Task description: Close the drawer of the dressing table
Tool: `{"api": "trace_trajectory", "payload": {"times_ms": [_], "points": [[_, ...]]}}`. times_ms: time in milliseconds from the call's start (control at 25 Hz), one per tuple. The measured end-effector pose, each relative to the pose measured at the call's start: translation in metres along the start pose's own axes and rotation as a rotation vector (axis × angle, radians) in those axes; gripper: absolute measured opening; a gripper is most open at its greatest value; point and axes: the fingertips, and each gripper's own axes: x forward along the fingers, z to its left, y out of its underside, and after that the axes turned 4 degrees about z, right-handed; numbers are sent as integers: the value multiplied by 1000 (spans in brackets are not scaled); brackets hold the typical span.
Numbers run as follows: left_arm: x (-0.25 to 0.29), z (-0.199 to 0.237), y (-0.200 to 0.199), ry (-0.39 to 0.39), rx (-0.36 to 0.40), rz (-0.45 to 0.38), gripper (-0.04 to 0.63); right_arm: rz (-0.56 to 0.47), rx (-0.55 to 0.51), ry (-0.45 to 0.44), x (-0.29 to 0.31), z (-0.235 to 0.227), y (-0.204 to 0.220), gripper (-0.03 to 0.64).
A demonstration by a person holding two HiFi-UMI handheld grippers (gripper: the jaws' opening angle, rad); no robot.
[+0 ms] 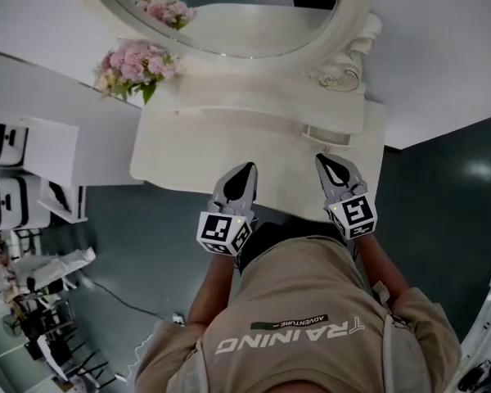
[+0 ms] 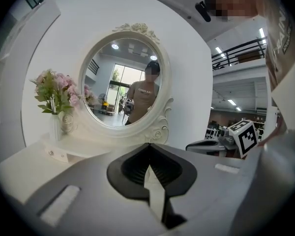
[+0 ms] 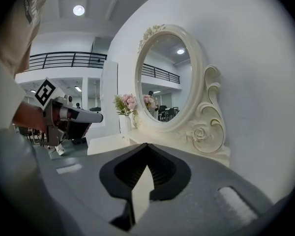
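While hanging over the dressing table [image 1: 229,137], your left gripper [image 1: 247,169] and right gripper [image 1: 325,160] are both squeezed together, empty.

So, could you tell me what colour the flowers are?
Pink flowers, green leaves; clearest in head view.

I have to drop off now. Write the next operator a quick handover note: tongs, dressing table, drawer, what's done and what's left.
Left tongs: shut, empty, held over the near edge of the dressing table.
Right tongs: shut, empty, alongside; neither appears to touch the table.
Drawer: no view shows its front, so I cannot tell whether it is open.
Done: nothing evident.
Left: find the drawer front and push it shut.
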Motion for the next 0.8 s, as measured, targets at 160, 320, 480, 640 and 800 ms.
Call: {"api": "trace_trajectory", "payload": {"times_ms": [160, 320, 480, 640, 800], "points": [[23, -14, -2, 77, 28, 26, 15, -1, 38, 42, -5, -11, 4, 2], [38, -24, -5, 158, 57, 53, 15, 8, 84, 111, -10, -23, 10, 2], [54, -28, -11, 245, 86, 59, 15, 0, 136, 205, -14, -36, 10, 2], [64, -37, -6, 343, 75, 90, 15, 0, 234, 298, -27, -42, 13, 2], [79, -39, -3, 386, 102, 107, 15, 18, 261, 354, -31, -47, 19, 2]]}}
